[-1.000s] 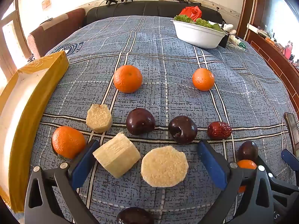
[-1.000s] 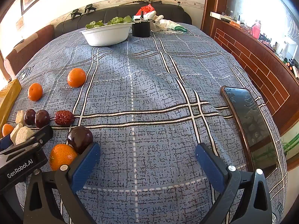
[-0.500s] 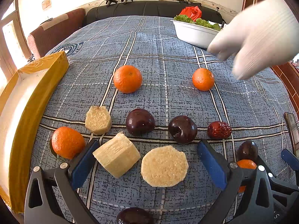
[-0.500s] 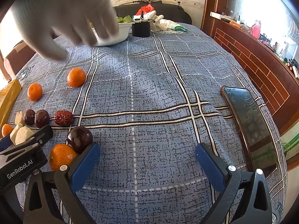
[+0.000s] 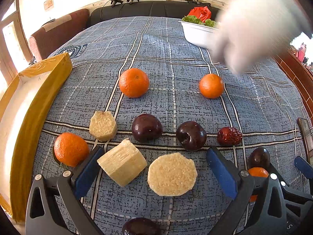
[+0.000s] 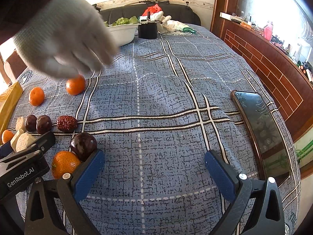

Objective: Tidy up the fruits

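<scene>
Fruit lies on a blue checked cloth (image 5: pixel 176 58). My left gripper (image 5: pixel 154 168) is open and low, with two pale sugarcane pieces (image 5: pixel 122 162) (image 5: pixel 172 174) between its fingers. Beyond lie a third cane piece (image 5: pixel 102 126), two dark plums (image 5: pixel 146 128) (image 5: pixel 190 136), a red date (image 5: pixel 229 136) and three oranges (image 5: pixel 134 82) (image 5: pixel 211 86) (image 5: pixel 70 148). My right gripper (image 6: pixel 154 168) is open and empty over bare cloth; a plum (image 6: pixel 83 145) and an orange (image 6: pixel 65 163) sit by its left finger.
A yellow cardboard box (image 5: pixel 35 105) stands at the left. A white bowl of greens (image 5: pixel 199 31) is at the back. A gloved hand (image 5: pixel 252 23), blurred, hovers above the far right orange. A dark glass tray (image 6: pixel 262 129) lies right of the right gripper.
A white gloved hand has come into view from above and moved down toward the far right orange. Both grippers and all the fruit have stayed put.
</scene>
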`<action>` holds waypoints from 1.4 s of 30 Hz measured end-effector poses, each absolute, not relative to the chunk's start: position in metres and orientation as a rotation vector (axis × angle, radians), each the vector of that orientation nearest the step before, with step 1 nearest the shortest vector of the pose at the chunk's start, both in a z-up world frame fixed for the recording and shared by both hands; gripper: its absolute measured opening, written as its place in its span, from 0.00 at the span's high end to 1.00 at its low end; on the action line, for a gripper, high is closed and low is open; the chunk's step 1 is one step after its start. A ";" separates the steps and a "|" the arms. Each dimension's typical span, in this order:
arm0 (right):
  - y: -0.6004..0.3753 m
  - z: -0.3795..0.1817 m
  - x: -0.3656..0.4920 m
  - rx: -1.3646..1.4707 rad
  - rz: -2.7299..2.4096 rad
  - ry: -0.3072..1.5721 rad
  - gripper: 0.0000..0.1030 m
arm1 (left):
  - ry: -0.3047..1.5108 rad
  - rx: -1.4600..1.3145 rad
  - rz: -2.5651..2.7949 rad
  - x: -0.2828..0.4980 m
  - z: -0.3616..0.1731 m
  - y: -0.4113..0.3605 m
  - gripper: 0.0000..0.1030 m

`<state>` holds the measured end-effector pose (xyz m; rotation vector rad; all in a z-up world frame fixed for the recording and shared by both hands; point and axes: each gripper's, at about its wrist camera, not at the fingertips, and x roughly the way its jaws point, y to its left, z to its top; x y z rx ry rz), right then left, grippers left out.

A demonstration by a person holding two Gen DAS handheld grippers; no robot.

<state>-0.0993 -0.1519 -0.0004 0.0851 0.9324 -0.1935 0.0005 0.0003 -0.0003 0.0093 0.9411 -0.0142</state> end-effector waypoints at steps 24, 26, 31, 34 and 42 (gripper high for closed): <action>-0.152 -0.002 -0.098 0.085 -0.194 0.934 0.00 | 0.941 0.010 -0.014 0.001 0.000 0.000 0.00; -0.152 -0.002 -0.098 0.085 -0.194 0.934 0.00 | 0.941 0.010 -0.014 0.001 0.000 0.000 0.00; -0.152 -0.002 -0.097 0.085 -0.194 0.935 0.00 | 0.941 0.009 -0.014 0.000 0.000 0.000 0.00; -0.152 -0.002 -0.098 0.085 -0.194 0.934 0.00 | 0.941 0.010 -0.014 0.000 -0.001 0.000 0.00; -0.152 -0.002 -0.097 0.084 -0.194 0.934 0.00 | 0.942 0.010 -0.014 0.000 -0.001 -0.001 0.00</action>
